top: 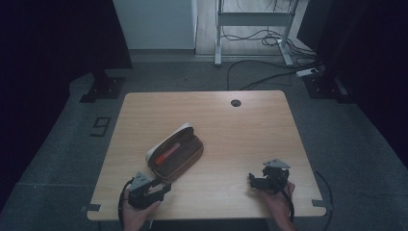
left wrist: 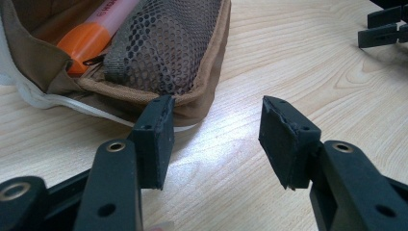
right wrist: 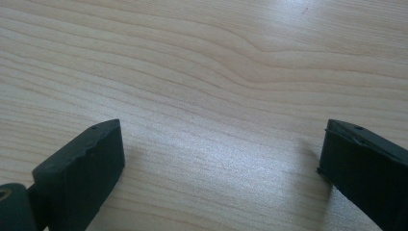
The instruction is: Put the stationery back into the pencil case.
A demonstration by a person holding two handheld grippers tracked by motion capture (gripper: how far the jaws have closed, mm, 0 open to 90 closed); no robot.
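Observation:
An open tan pencil case (top: 175, 153) with a white lining lies slantwise left of the table's middle, and an orange marker (top: 167, 154) rests inside it. In the left gripper view the case (left wrist: 159, 62) shows its mesh pocket, and the marker (left wrist: 91, 33) lies beside that. My left gripper (top: 163, 188) stands open at the case's near end, its jaws (left wrist: 216, 130) apart with only bare wood between them. My right gripper (top: 252, 180) sits near the table's front right, open (right wrist: 221, 159) over bare wood.
The wooden table (top: 250, 139) has a round cable hole (top: 235, 103) near its far edge. Past the table are a white desk frame (top: 252, 21) and loose cables (top: 269, 72) on the grey floor. Dark curtains hang on both sides.

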